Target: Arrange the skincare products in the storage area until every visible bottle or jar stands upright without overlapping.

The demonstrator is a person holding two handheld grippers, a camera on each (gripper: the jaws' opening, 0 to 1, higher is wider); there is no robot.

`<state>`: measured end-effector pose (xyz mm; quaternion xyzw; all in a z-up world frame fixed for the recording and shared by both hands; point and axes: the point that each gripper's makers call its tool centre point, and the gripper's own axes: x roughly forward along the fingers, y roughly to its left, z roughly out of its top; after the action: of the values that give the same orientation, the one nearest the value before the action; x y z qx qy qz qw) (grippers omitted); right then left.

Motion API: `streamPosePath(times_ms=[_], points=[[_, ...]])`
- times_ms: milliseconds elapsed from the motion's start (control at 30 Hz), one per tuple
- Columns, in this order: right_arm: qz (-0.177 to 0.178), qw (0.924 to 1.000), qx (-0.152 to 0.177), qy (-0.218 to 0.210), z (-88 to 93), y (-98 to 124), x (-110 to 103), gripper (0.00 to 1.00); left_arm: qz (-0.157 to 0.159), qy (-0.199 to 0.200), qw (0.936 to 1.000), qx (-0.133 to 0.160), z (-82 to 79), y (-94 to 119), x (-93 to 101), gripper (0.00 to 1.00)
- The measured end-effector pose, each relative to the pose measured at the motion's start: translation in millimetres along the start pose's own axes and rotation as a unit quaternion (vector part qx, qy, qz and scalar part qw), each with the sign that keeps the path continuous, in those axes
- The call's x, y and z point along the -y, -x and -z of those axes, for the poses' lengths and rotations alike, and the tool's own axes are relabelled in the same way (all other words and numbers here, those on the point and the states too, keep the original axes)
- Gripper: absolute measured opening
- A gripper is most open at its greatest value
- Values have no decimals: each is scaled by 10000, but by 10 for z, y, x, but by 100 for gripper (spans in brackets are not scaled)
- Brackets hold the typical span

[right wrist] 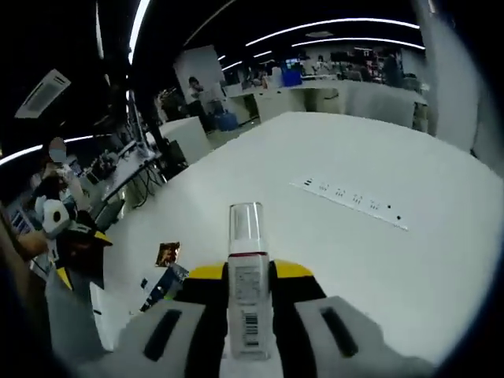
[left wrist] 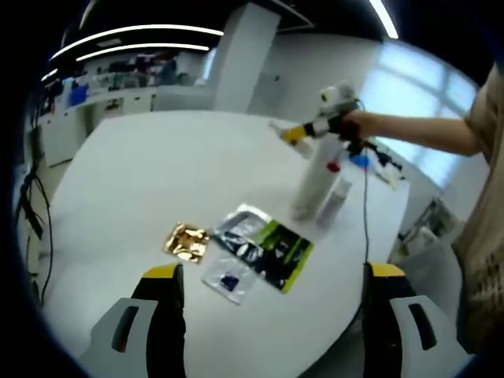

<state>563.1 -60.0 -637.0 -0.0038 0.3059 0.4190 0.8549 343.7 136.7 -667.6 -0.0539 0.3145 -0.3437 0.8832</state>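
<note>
While the left claw [left wrist: 270,295] gapes, the right claw [right wrist: 250,277] grips a bottle [right wrist: 246,276] over the white table [right wrist: 378,260].

**Open table to the far side, clutter at the near edge**

In the left gripper view, your left tongs [left wrist: 272,295] stand wide apart over the near edge of the white table [left wrist: 157,165]. Straight ahead lie three flat obstacles close together: a gold sachet [left wrist: 187,242], a black-and-green packet [left wrist: 268,246] and a small clear packet [left wrist: 229,277]. Further right, a tall white bottle [left wrist: 315,173] and a slimmer tube [left wrist: 335,201] just beside it stand upright, with your right tongs [left wrist: 303,132] over them. The table's left and far parts offer free passage. In the right gripper view, a power strip [right wrist: 354,201] crosses the table ahead.
</note>
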Motion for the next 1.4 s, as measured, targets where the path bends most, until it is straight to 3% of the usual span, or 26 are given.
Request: streamPosePath(times_ms=[233, 367, 433, 700, 900, 1067, 1267, 1400], points=[[-176, 9969, 716, -257, -283, 246, -216, 20, 105, -127, 9999, 38, -65, 22, 115, 91], [-457, 9863, 1416, -716, -518, 450, -415, 20, 228, -146, 9995, 139, -148, 46, 220, 91], [-512, 9830, 1593, -751, -561, 543, -483, 20, 262, -173, 9994, 173, -184, 49, 264, 90], [-548, 9807, 1740, -703, -496, 788, -746, 20, 508, -203, 9980, 325, -290, 41, 481, 89], [-821, 9774, 1851, -606, -446, 961, -1167, 20, 745, -66, 9958, 532, -361, 58, 677, 88], [-1204, 9666, 2139, -739, -414, 1058, -1596, 20, 902, -25, 9941, 608, -406, 113, 833, 87], [-1678, 9406, 2643, -1311, -348, 1132, -1984, 20, 1163, -46, 9898, 826, -565, 230, 1041, 87], [-1777, 9394, 2527, -1484, -116, 1066, -2133, 20, 1247, -100, 9881, 894, -629, 264, 1129, 85]])
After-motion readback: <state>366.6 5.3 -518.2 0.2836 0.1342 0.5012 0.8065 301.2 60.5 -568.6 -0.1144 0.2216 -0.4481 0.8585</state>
